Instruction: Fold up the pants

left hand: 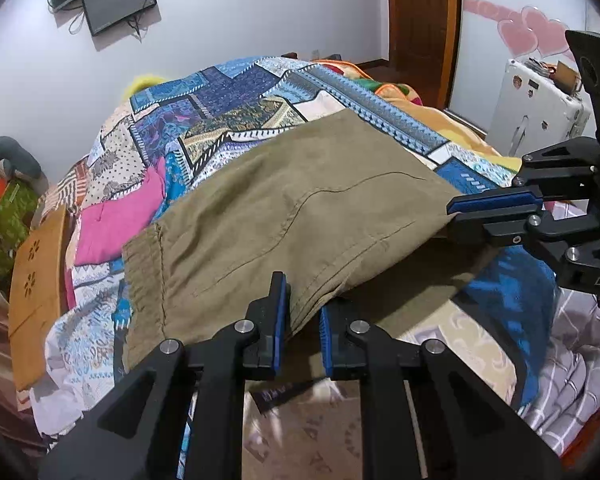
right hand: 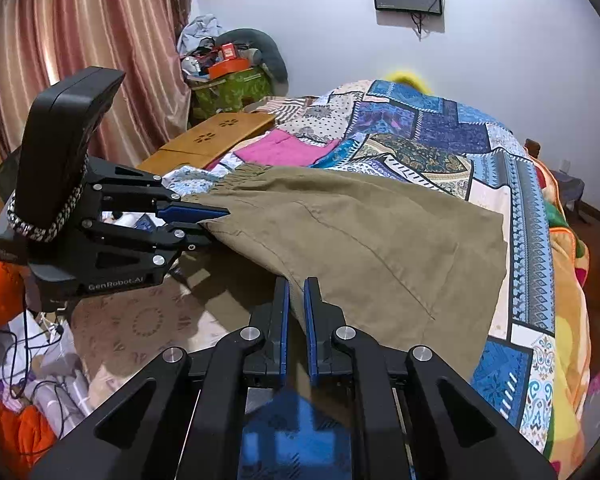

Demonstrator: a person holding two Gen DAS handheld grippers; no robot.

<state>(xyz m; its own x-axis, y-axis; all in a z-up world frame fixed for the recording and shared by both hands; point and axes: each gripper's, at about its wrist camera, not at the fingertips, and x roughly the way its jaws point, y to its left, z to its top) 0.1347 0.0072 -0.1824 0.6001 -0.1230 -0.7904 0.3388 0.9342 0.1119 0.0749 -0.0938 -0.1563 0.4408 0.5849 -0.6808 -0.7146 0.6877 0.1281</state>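
Note:
Olive-brown pants [left hand: 300, 200] lie spread on a patchwork quilt [left hand: 228, 108], with their near edge lifted off the bed. The elastic waistband [left hand: 140, 272] is at the left. At the bottom of the left wrist view, my left gripper [left hand: 302, 300] is shut on the near edge by the waistband end. In the right wrist view this gripper [right hand: 216, 220] pinches the same corner of the pants [right hand: 360, 232]. My right gripper [right hand: 296, 292] is shut on the near edge further along. From the left wrist view, the right gripper [left hand: 454, 212] holds the fabric at the right.
A wooden lap table [right hand: 212, 140] and a pink cloth [right hand: 284, 152] lie on the quilt beyond the waistband. A green bag of clutter [right hand: 232, 88] and striped curtains [right hand: 80, 40] stand behind. A white case [left hand: 536, 108] is at the far right. Cables [right hand: 40, 360] trail low on the left.

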